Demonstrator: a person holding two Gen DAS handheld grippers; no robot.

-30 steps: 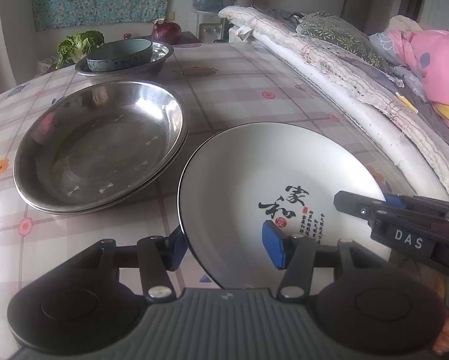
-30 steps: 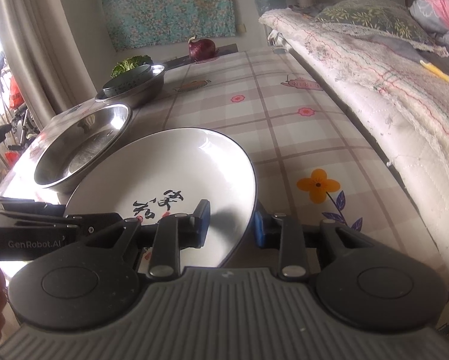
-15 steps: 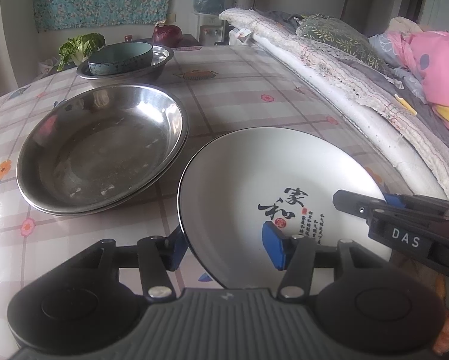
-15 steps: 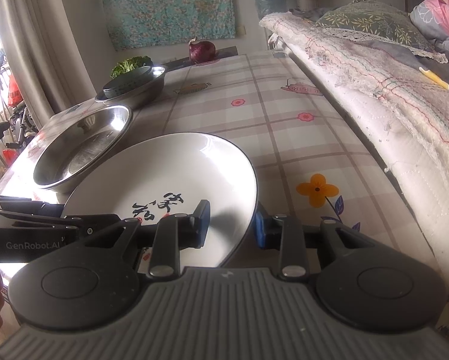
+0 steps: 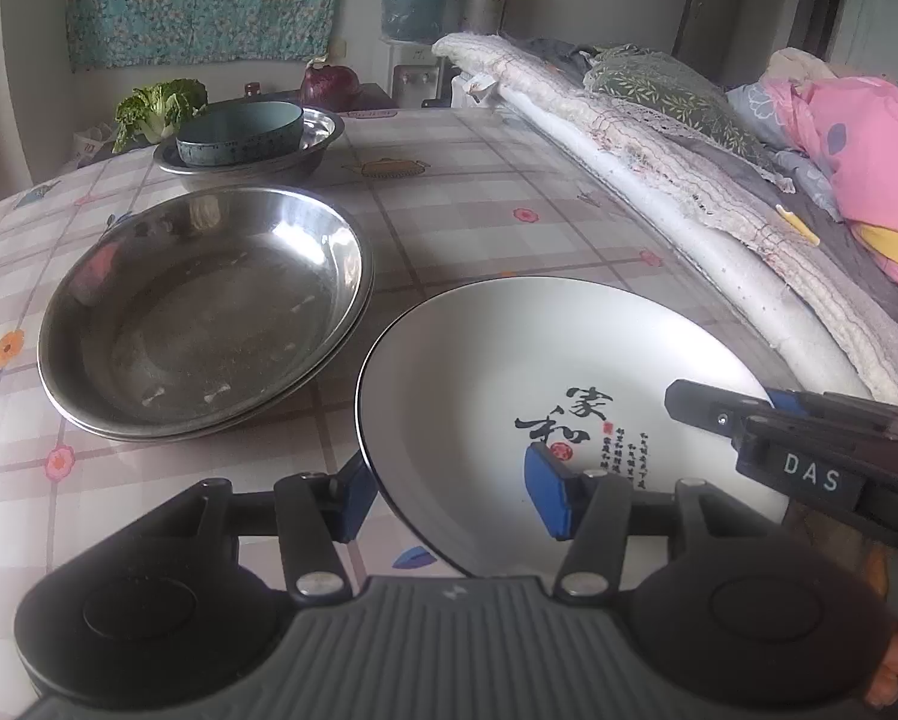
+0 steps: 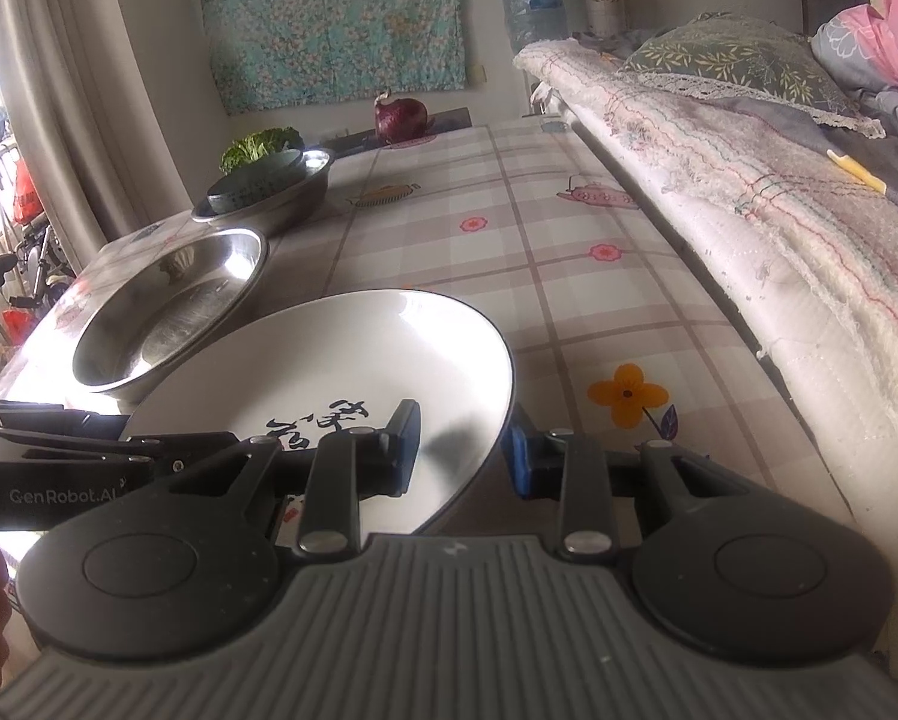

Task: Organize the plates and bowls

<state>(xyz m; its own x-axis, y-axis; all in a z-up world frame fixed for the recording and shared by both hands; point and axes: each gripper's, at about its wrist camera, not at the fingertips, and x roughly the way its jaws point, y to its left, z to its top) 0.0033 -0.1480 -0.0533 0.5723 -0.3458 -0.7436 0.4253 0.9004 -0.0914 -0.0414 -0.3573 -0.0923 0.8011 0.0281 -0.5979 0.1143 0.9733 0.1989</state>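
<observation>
Both tongs grip the white plate by its near rim: the left tongs on its left, the right tongs on its right, seemingly raised just off the bench. Stacked steel pans sit near the bench's left edge, a teal bowl toward its far left corner.

The white plate carries two large black brush characters — 家和 — with a small red seal and columns of tiny writing beside them (too small to read). The right gripper bears a label reading "DAS"; the left gripper shows "GenRobot.AI" along its side.
</observation>
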